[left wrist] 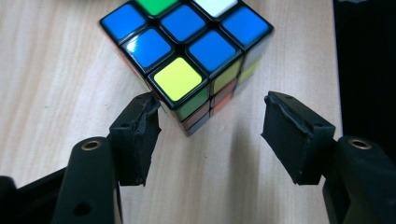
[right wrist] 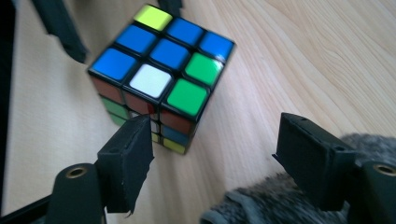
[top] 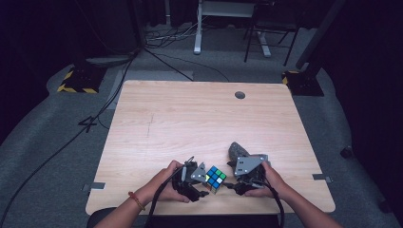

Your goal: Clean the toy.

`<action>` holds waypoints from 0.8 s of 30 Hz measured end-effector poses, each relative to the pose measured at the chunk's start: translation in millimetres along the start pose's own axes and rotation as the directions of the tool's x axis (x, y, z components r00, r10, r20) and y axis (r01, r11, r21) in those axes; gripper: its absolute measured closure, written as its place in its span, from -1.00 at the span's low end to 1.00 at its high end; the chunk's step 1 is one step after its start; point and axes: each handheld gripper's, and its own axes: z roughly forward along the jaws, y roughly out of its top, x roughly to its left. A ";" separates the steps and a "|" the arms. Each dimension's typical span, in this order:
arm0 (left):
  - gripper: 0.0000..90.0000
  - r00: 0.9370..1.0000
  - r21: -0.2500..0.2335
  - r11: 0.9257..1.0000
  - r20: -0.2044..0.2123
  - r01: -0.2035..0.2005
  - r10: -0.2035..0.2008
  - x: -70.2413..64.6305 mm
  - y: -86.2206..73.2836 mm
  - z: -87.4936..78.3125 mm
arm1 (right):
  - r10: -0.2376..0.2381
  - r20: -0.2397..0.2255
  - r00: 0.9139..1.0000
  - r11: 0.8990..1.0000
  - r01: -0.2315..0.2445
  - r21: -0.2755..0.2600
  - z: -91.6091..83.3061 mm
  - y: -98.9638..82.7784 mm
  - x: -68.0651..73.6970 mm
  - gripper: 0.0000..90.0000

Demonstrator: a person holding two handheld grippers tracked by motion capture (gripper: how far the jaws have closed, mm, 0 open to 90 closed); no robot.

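A scrambled colour cube (top: 215,177) stands on the wooden table (top: 190,118) near its front edge, between my two grippers. My left gripper (top: 205,186) is at the cube's left and points at it. In the left gripper view its jaws (left wrist: 212,126) stand wide apart, and the cube (left wrist: 187,51) sits just ahead with one corner close to the left pad (left wrist: 140,126). My right gripper (top: 229,175) is at the cube's right, open (right wrist: 215,149). The cube (right wrist: 159,70) lies ahead of its left jaw, outside the gap.
A grey furry object (top: 236,150) lies just behind my right gripper, and its fur (right wrist: 261,205) shows under the right jaw. A round cable hole (top: 240,95) sits near the table's far edge. Cables and stand legs cover the floor beyond.
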 end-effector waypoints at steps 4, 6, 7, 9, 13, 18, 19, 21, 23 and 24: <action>-0.21 0.999 -0.001 1.000 0.039 -0.013 0.013 -3.7 0.1 0.2 | 0.040 0.037 0.999 0.999 -0.040 -0.009 -1.0 -4.8 -8.4 -0.35; -0.21 0.999 -0.003 1.000 0.043 -0.016 0.016 -5.2 0.6 1.0 | 0.067 0.048 0.997 0.998 -0.066 -0.021 -1.9 -6.1 -11.8 -0.32; -0.21 0.999 -0.003 1.000 0.042 -0.016 0.016 -5.0 0.7 1.0 | 0.067 0.048 0.997 0.998 -0.066 -0.025 -2.1 -6.5 -13.1 -0.32; -0.24 0.999 -0.009 1.000 0.038 -0.008 0.008 -2.8 0.1 0.8 | 0.062 0.053 0.997 0.998 -0.061 -0.023 -2.1 -6.3 -13.1 -0.32; -0.41 0.999 -0.037 0.998 0.002 0.052 -0.052 8.5 -3.1 -2.9 | 0.051 0.054 0.997 0.999 -0.050 -0.016 -0.8 -5.8 -12.1 -0.32; -0.64 0.994 -0.102 0.989 0.011 0.108 -0.107 29.3 1.6 -1.2 | 0.053 0.050 0.997 0.999 -0.052 -0.014 1.3 -6.5 -14.0 -0.32; -0.64 0.995 -0.096 0.990 0.024 0.100 -0.098 32.0 4.9 1.1 | 0.054 0.051 0.997 0.998 -0.054 -0.014 1.5 -6.4 -14.4 -0.32; -0.64 0.997 -0.086 0.995 0.052 0.055 -0.051 36.8 15.0 7.6 | 0.054 0.052 0.997 0.999 -0.053 -0.011 1.9 -6.3 -14.4 -0.32; -0.64 0.998 -0.080 0.996 0.066 0.031 -0.025 38.5 22.4 13.3 | 0.051 0.052 0.997 0.999 -0.051 -0.016 1.7 -6.4 -14.6 -0.32; -0.65 0.997 -0.060 0.998 0.078 0.021 -0.016 38.7 26.5 17.9 | 0.052 0.053 0.997 0.999 -0.051 -0.017 1.6 -6.4 -14.6 -0.32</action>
